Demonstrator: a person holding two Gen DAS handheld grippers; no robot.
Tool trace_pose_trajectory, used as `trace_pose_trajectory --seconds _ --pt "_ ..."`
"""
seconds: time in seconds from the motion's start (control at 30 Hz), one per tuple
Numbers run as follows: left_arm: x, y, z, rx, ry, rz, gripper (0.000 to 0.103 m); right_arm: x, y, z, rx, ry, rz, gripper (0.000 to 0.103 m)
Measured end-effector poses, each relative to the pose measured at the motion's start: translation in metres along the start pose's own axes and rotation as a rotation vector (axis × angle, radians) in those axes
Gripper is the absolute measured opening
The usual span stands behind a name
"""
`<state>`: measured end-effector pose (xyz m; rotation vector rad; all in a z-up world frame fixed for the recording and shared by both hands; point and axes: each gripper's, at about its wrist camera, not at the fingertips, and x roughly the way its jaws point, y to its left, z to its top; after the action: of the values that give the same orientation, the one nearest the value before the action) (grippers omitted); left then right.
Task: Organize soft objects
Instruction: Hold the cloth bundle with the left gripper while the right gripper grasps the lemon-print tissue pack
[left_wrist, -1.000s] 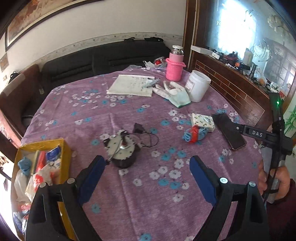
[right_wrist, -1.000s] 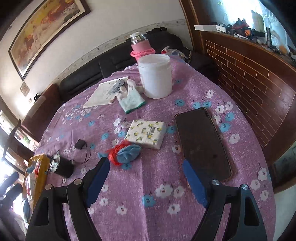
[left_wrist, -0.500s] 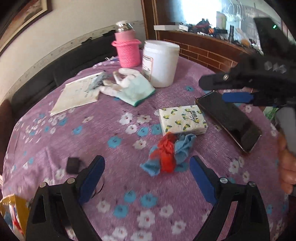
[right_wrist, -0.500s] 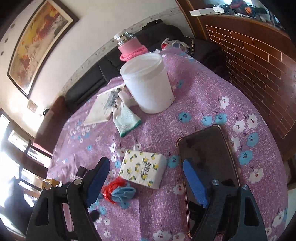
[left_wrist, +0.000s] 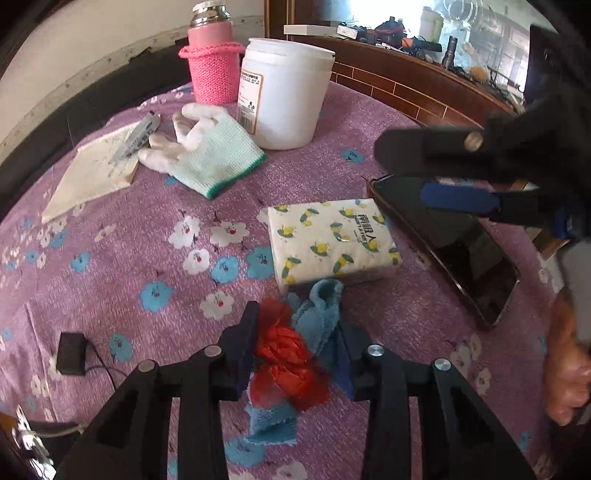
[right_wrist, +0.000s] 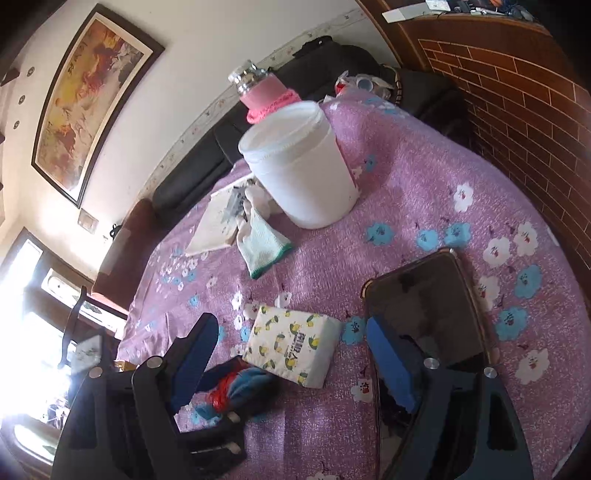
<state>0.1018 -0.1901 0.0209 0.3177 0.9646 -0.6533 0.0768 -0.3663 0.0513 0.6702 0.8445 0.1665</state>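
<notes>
My left gripper (left_wrist: 301, 328) is shut on a bundle of blue cloth and red plastic (left_wrist: 295, 343) lying on the purple flowered tablecloth (left_wrist: 147, 258). The bundle also shows in the right wrist view (right_wrist: 236, 387), low between the fingers. A soft tissue pack (left_wrist: 332, 240) printed with lemons lies just beyond it, also in the right wrist view (right_wrist: 291, 343). A white and green work glove (left_wrist: 207, 151) lies farther back. My right gripper (right_wrist: 291, 358) is open and empty, hovering above the tissue pack and phone; it shows at the right in the left wrist view (left_wrist: 436, 170).
A black phone (left_wrist: 458, 251) lies right of the tissue pack. A white tub (left_wrist: 284, 96) and a pink flask (left_wrist: 212, 62) stand at the back. A notepad with a pen (left_wrist: 99, 166) lies back left. A small black adapter (left_wrist: 72, 352) lies at the left.
My left gripper moved in to the blue and red bundle and closed on it. My right gripper rose and swung forward over the tissue pack and phone, still open.
</notes>
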Motion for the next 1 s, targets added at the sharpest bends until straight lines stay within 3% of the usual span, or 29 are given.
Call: trace_pose_trajectory --seconds 0.23,0.4,0.5,0.8,0.83,0.9,1.0 --pt "-0.044 0.007 -0.030 -0.055 -0.018 -0.012 0.035 0.006 0.023 0.004 -0.097 0.023 -0.101 0.089" --pt "-0.107 0.025 -0.066 -0.147 -0.089 -0.030 0.036 0.050 0.070 0.008 -0.429 0.162 -0.293 0.092" --pt "-0.140 0.041 -0.091 -0.208 -0.118 -0.017 0.036 0.082 0.080 0.000 -0.564 0.261 -0.369 0.092" --pt "-0.207 0.095 -0.162 -0.372 -0.172 0.042 0.036 0.091 0.090 -0.013 -0.628 0.301 -0.424 0.092" --pt "-0.211 0.100 -0.166 -0.383 -0.179 0.045 0.036 0.093 0.092 -0.016 -0.643 0.307 -0.444 0.090" --pt "-0.224 0.108 -0.180 -0.413 -0.200 0.056 0.036 0.095 0.092 -0.024 -0.668 0.308 -0.484 0.074" --pt "-0.247 0.123 -0.201 -0.455 -0.236 0.094 0.037 0.090 0.092 -0.027 -0.655 0.298 -0.509 0.065"
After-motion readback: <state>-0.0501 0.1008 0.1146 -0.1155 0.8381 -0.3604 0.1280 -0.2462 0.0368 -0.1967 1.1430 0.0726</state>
